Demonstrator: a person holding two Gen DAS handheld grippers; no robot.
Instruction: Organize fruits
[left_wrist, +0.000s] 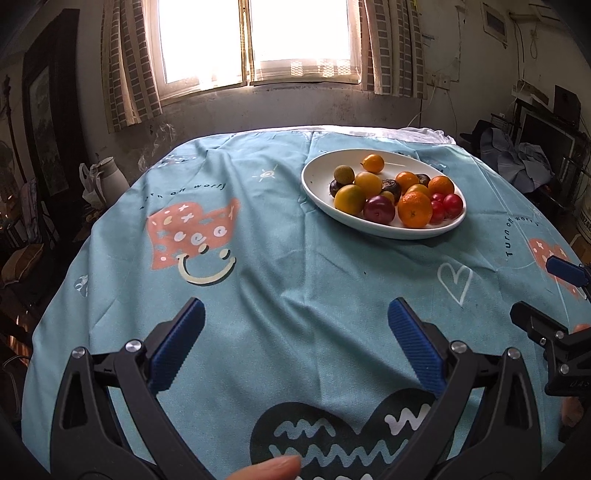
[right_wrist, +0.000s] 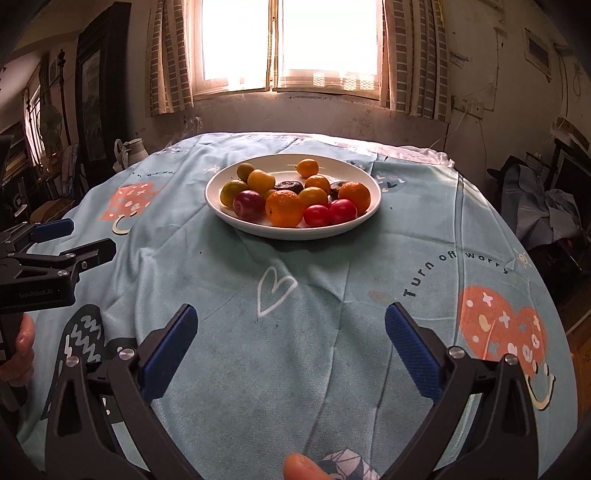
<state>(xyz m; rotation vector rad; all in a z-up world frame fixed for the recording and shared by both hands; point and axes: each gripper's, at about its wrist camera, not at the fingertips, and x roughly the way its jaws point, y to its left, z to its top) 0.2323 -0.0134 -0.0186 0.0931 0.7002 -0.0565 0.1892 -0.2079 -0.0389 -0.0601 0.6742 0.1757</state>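
A white oval plate (left_wrist: 317, 173) holds several fruits: oranges (left_wrist: 416, 209), yellow fruits, red plums (left_wrist: 379, 209) and dark ones. It sits on the far right part of the blue tablecloth. My left gripper (left_wrist: 295, 310) is open over bare cloth, well short of the plate, nothing between its blue pads. In the right wrist view the plate (right_wrist: 275, 162) lies straight ahead with an orange (right_wrist: 284, 208) at the front. My right gripper (right_wrist: 292, 314) is open and empty, short of the plate. Each gripper shows at the other view's edge: right gripper (left_wrist: 543, 291), left gripper (right_wrist: 92, 236).
The round table drops away left and right. A white jug (right_wrist: 135, 147) stands beyond its far left edge and a white cloth (left_wrist: 424, 133) lies at the far edge. Cluttered furniture (right_wrist: 546, 206) fills the right side. A fingertip (left_wrist: 269, 469) shows at the bottom.
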